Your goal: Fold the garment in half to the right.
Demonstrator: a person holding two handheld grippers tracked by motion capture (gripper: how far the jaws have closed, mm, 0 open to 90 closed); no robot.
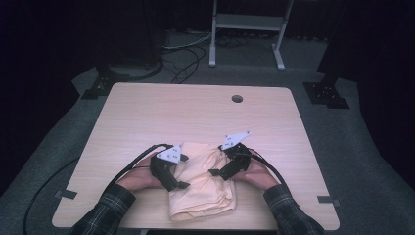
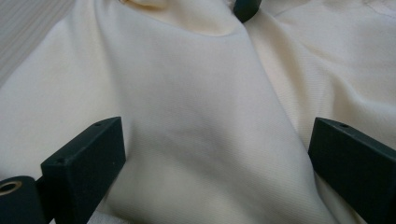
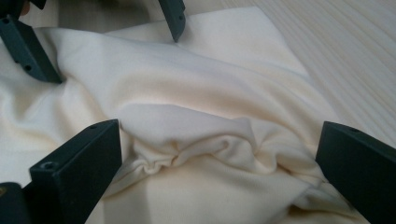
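Table: light wood-grain top [image 1: 147, 112], rectangular with rounded corners, a round cable hole [image 1: 237, 98] near its far edge; tape tabs stick out at the near left and near right edges.
Cloth: a cream-yellow cloth [image 1: 203, 188] lies bunched and loosely folded on the near middle of the table, reaching close to the near edge.
Left gripper: the left gripper [image 1: 180, 171] sits at the cloth's left side, its jaws spread wide apart; in the left gripper view the fabric [image 2: 201, 121] swells up between the two jaws, neither of which pinches it.
Right gripper: the right gripper [image 1: 221, 164] rests on the cloth's upper right part, jaws likewise wide apart; the right gripper view shows a puckered fold [image 3: 196, 149] lying between them, not clamped, with the other gripper's jaw tips pressing on the cloth farther off.
Hands: both hands come in from the near edge in plaid sleeves [image 1: 105, 210], a black cable [image 1: 132, 164] trailing off each gripper.
Floor: grey carpet [image 1: 352, 156] surrounds the table, with loose cables [image 1: 183, 54] lying behind it.
Room: dark walls and curtains at the back; a pale metal stand [image 1: 247, 29] stands on the floor beyond the far edge, and black base plates [image 1: 325, 93] sit at both far corners.
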